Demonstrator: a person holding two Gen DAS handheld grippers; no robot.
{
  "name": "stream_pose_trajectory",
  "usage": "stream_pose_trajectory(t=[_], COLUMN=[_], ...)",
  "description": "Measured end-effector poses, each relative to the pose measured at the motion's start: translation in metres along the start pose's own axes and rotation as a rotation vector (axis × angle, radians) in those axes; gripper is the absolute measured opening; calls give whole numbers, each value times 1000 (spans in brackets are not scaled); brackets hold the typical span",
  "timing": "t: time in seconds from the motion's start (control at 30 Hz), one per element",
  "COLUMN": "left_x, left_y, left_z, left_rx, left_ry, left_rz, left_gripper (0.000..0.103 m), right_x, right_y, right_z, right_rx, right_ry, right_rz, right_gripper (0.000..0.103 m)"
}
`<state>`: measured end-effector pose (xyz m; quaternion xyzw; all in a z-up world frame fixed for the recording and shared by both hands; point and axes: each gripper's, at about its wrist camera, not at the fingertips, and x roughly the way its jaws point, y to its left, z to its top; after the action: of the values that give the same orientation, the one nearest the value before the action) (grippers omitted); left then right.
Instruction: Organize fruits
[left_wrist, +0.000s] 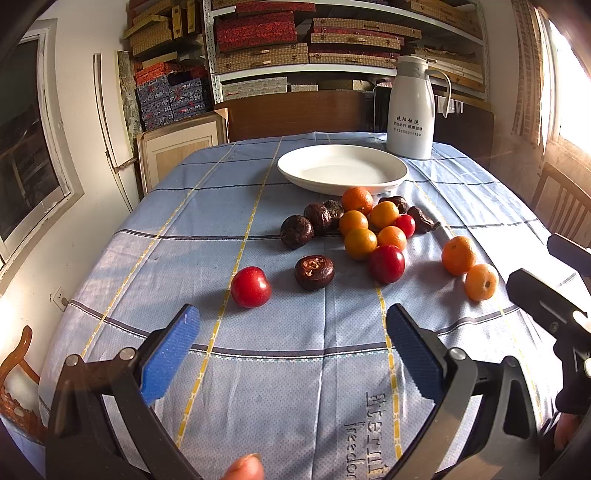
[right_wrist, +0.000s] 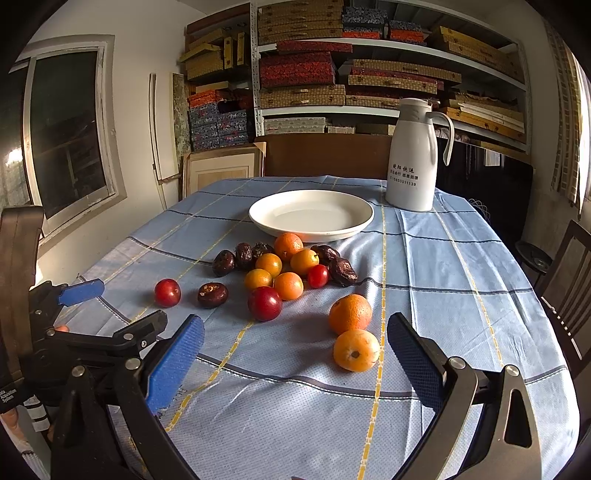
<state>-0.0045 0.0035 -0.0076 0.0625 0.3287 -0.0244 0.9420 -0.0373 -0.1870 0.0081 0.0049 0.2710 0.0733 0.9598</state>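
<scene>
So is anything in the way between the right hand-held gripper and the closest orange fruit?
No. The right hand-held gripper is open, and only bare tablecloth lies between it and the nearest orange fruit.

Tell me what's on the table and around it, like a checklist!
Surface: blue checked tablecloth, wrinkled.
Job's things: white plate empty; orange fruits, red fruits and dark brown fruits loose on the cloth in front of it.
Clutter: white jug behind the plate.
Grippers: left gripper open, empty; right gripper open, empty.
Cables: nothing seen.
Surroundings: shelves of boxes, window, chair.
</scene>
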Motion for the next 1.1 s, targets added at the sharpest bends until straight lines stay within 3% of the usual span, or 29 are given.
stream_pose_trajectory(t=[1.1], left_x=[-3], left_y=[-5], left_z=[-3], left_rx=[-2], left_ry=[7], left_rz=[-3], left_gripper=[99], right_x=[-10], right_y=[2], right_z=[3], right_rx=[-4], right_ry=[-1], right_rz=[2], right_gripper=[100])
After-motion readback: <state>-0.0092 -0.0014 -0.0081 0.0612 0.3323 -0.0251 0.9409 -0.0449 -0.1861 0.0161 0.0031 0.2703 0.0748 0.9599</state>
